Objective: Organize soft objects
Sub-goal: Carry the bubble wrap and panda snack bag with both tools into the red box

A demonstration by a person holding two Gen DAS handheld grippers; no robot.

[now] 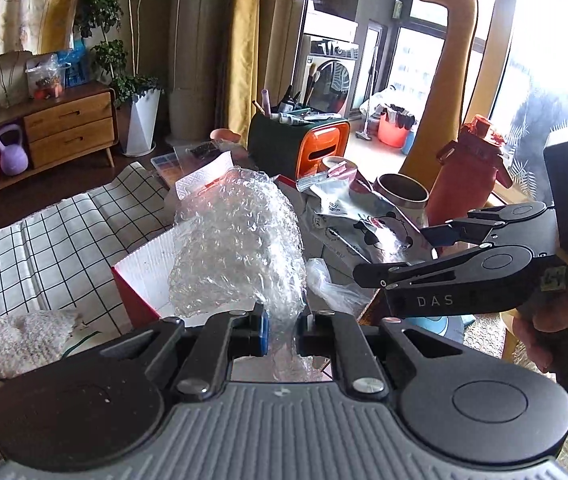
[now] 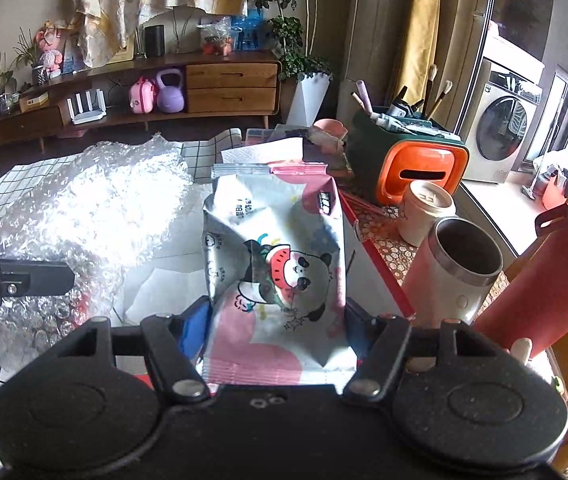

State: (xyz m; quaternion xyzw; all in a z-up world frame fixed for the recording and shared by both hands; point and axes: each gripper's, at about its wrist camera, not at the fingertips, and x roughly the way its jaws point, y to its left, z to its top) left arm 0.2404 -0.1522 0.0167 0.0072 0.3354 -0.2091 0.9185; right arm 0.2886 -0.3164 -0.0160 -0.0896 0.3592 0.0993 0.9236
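The left hand-held gripper pinches a bunch of bubble wrap above an open box; the right hand-held gripper clamps a panda-print soft pack across its width. Both are held aloft, so neither looks stowed yet.

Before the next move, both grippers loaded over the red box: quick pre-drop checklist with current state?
1. Left gripper shut on bubble wrap: ok, pinched at a narrow neck.
2. Right gripper shut on panda wipes pack: ok, pack spans the jaws.
3. Red box open to receive: ok, white interior showing.
4. Grippers clear of each other: ok, right gripper is close but apart from the wrap.
5. Steel cup and red bottle clear of the right gripper: ok, though near.
6. Room left in the box for both: cannot tell.
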